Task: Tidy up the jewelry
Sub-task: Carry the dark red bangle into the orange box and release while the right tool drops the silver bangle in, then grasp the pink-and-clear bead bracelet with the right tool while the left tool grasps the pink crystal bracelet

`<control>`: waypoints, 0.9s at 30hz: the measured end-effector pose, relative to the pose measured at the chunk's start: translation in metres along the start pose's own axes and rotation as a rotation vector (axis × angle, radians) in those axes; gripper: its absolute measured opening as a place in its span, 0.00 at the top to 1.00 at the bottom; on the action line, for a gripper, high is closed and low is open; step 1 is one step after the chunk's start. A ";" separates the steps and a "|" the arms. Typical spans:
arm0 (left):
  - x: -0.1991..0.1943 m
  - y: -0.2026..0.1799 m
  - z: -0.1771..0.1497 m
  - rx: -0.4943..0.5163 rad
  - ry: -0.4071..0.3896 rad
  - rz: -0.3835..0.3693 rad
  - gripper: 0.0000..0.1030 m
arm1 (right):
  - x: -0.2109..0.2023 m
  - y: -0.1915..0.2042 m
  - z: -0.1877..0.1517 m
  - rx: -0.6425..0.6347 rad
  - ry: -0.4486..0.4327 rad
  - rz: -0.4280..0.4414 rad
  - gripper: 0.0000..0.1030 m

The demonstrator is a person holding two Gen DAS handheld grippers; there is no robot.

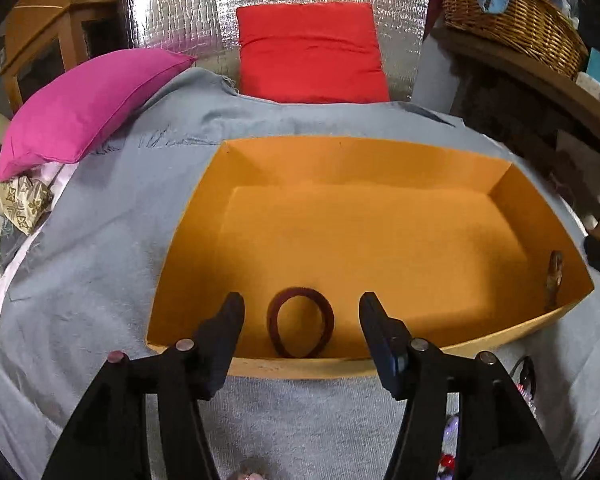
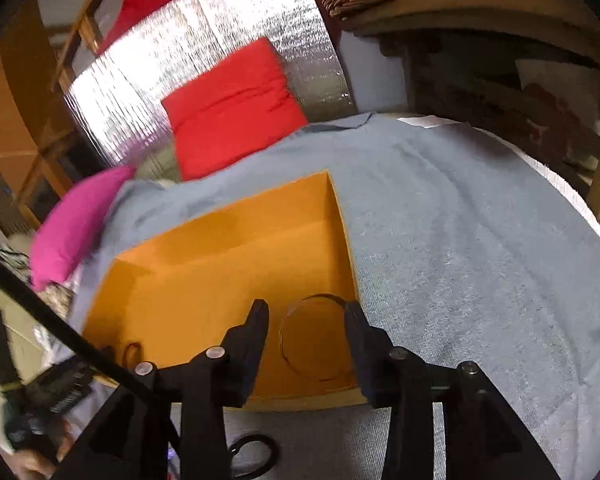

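Observation:
An orange box (image 1: 360, 232) lies on a grey-blue cloth (image 1: 80, 280). Inside it, a dark red fabric ring (image 1: 300, 322) stands on edge against the near wall. My left gripper (image 1: 300, 304) is open above that wall, a finger on either side of the ring and neither touching it. In the right wrist view a thin pale bangle (image 2: 316, 336) sits in the near right corner of the box (image 2: 220, 272). My right gripper (image 2: 306, 308) straddles it with its fingers apart, not pressing on it. The red ring (image 2: 132, 350) shows small at the box's near left.
A brownish item (image 1: 554, 280) leans on the box's right wall. Small beads (image 1: 448, 460) and a black loop (image 2: 252, 452) lie on the cloth in front of the box. Behind it are a pink cushion (image 1: 84, 104), a red cushion (image 1: 312, 52) and a wicker basket (image 1: 512, 20).

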State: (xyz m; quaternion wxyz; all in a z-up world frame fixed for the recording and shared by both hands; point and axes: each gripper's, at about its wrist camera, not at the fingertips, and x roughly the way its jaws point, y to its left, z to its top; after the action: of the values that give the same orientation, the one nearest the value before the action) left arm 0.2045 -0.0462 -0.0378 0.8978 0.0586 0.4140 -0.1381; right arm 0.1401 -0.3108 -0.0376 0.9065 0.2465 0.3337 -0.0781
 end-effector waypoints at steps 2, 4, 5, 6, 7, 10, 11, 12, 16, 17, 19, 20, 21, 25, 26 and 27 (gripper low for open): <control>-0.003 0.000 -0.002 0.002 0.010 -0.008 0.42 | -0.011 -0.005 0.000 0.000 -0.020 -0.041 0.58; -0.002 0.000 -0.001 0.001 0.022 -0.014 0.44 | -0.021 -0.021 0.001 0.050 -0.032 -0.036 0.58; -0.002 0.000 -0.003 -0.004 0.031 -0.018 0.44 | -0.022 -0.027 0.002 0.073 -0.026 -0.030 0.58; -0.002 0.000 -0.003 -0.006 0.037 -0.021 0.45 | -0.021 -0.033 0.002 0.098 -0.012 -0.023 0.58; -0.003 0.000 -0.003 -0.006 0.042 -0.028 0.48 | -0.018 -0.039 0.002 0.115 0.004 -0.022 0.58; -0.005 -0.001 -0.006 -0.013 0.054 -0.053 0.52 | -0.006 -0.041 0.000 0.120 0.047 -0.003 0.58; -0.005 -0.002 -0.006 -0.011 0.053 -0.053 0.52 | -0.002 -0.040 -0.001 0.123 0.063 0.011 0.58; -0.007 -0.003 -0.007 -0.003 0.053 -0.052 0.54 | 0.003 -0.039 -0.002 0.126 0.081 0.025 0.58; -0.010 -0.009 -0.009 0.024 0.054 -0.058 0.58 | 0.009 -0.022 -0.005 0.066 0.081 0.010 0.67; -0.010 -0.008 -0.009 0.021 0.059 -0.065 0.59 | 0.009 -0.019 -0.006 0.048 0.079 -0.006 0.67; -0.011 -0.006 -0.009 0.008 0.066 -0.079 0.62 | 0.009 -0.017 -0.009 0.034 0.078 -0.023 0.68; -0.011 -0.005 -0.010 0.003 0.071 -0.086 0.64 | 0.008 -0.017 -0.010 0.032 0.079 -0.022 0.68; -0.012 -0.006 -0.010 0.008 0.072 -0.086 0.65 | 0.008 -0.017 -0.011 0.032 0.083 -0.021 0.69; -0.016 -0.008 -0.014 0.027 0.076 -0.074 0.66 | 0.007 -0.013 -0.014 0.022 0.089 -0.032 0.69; -0.018 -0.007 -0.015 0.032 0.077 -0.067 0.66 | 0.007 -0.011 -0.014 0.021 0.090 -0.031 0.69; -0.019 -0.006 -0.016 0.033 0.077 -0.064 0.66 | 0.005 -0.011 -0.016 0.027 0.097 -0.024 0.69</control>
State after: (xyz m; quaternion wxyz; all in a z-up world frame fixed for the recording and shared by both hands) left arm 0.1795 -0.0448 -0.0334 0.8752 0.0656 0.4477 -0.1711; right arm 0.1317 -0.3127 -0.0556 0.8849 0.2582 0.3790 -0.0812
